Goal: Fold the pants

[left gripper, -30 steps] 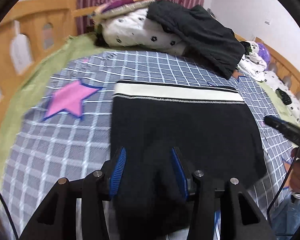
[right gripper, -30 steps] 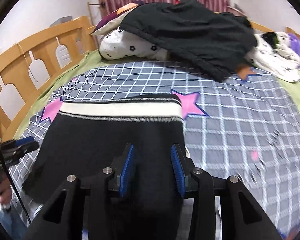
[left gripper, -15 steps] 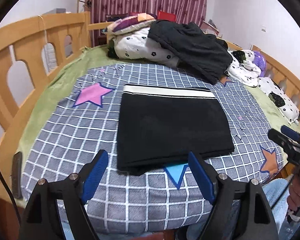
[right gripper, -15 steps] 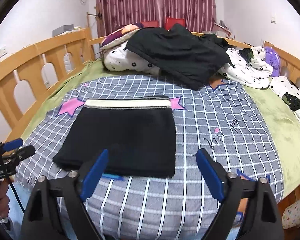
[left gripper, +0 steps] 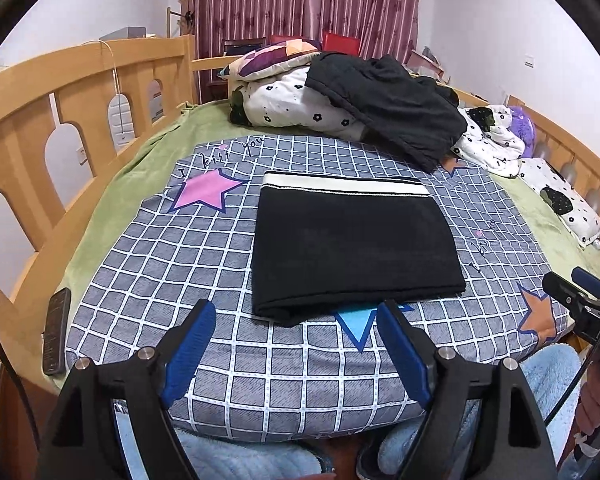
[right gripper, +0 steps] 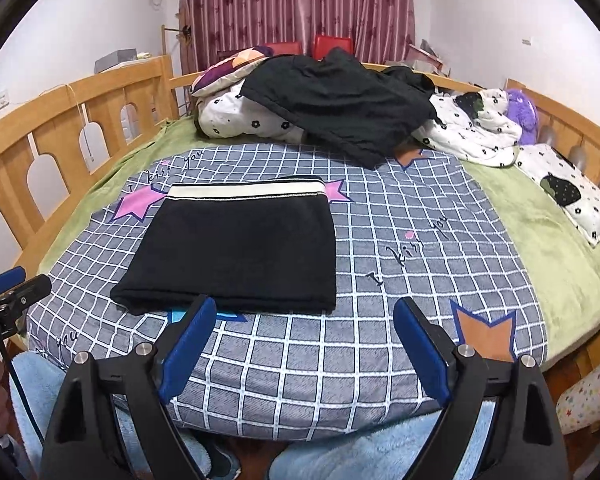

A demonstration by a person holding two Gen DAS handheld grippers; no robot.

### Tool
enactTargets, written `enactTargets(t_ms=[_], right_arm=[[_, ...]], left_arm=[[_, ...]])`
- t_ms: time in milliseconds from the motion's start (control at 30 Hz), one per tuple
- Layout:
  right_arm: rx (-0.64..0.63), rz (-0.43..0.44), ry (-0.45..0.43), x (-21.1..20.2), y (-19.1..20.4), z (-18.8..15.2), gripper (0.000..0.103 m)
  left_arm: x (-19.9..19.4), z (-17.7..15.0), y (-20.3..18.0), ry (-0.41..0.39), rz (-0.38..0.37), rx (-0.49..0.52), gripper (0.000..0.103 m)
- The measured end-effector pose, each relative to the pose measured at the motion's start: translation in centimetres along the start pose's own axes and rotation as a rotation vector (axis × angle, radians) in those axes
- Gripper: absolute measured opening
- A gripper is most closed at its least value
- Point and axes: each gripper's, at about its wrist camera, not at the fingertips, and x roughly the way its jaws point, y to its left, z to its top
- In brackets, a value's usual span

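The bed (left gripper: 112, 184) fills my view, its checked blanket (left gripper: 172, 264) spread flat with the pants (left gripper: 352, 244) lying mid-blanket as a neat black rectangle, white waistband (left gripper: 344, 187) at the far side. I judge the folding done; doing this step well means pulling straight back without snagging the near fold. A heap of bedding and dark clothes (left gripper: 380, 104) sits beyond, well apart. There is bare blanket on both sides and toward me. A phone (left gripper: 56, 330) lies at the left edge. My left gripper (left gripper: 296, 350) and right gripper (right gripper: 304, 348) both gape wide, holding nothing, short of the pants.
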Motion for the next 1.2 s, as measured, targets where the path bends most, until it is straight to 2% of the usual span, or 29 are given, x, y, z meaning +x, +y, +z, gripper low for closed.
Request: enactTargets(t_ms=[400, 1200], right_arm=[[0.010, -0.023, -0.011, -0.8, -0.2, -0.1, 0.089], [0.055, -0.014, 0.003, -0.3, -1.1, -0.4, 0.089]], left_arm=[[-0.5, -0.2, 0.0, -0.012, 0.027, 0.015, 0.082], [-0.3, -0.2, -0.3, -0.007, 0.062, 0.023, 0.082]])
